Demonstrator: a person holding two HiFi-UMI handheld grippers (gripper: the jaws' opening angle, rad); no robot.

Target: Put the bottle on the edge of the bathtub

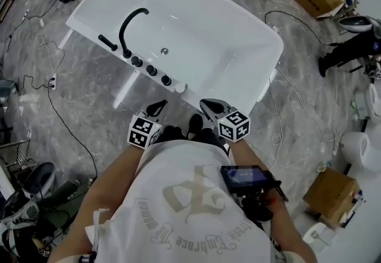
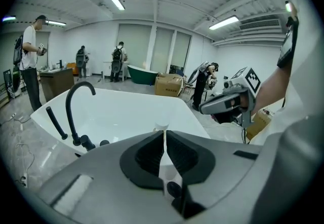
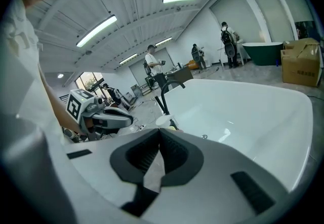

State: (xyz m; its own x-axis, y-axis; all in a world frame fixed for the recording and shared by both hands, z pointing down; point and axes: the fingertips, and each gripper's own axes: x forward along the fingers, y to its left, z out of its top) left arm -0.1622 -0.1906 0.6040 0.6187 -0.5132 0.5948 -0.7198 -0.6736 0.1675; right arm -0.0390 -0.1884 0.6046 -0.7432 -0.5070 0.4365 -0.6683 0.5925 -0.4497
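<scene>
Both jaws are closed and empty. Left gripper (image 2: pixel 164 134) has its tips pressed together with nothing between them, and right gripper (image 3: pixel 158 134) is the same. Both hang just above the near rim of the bathtub (image 1: pixel 226 35), side by side.

The bottle (image 1: pixel 180 87) looks already placed. Its white cap shows on the near rim, at the end of the row of black knobs (image 1: pixel 152 69) by the faucet (image 1: pixel 132 21). In both gripper views only the cap peeks over the jaw tips and the body is hidden, so I can't confirm it stands square.

Risks as I read it:
- The rim is narrow and glossy and the bottle sits close to its outer side. A nudge would send it into the tub or onto the floor.
- Both grippers are very near it. Pulling back low or swinging sideways could clip the cap, so lift clear first.
- If the base overhangs the rim's curve, it could slide with no contact at all.
- Cables lie on the floor (image 1: pixel 77 95) near the person's feet, so stepping back is a trip hazard.
</scene>
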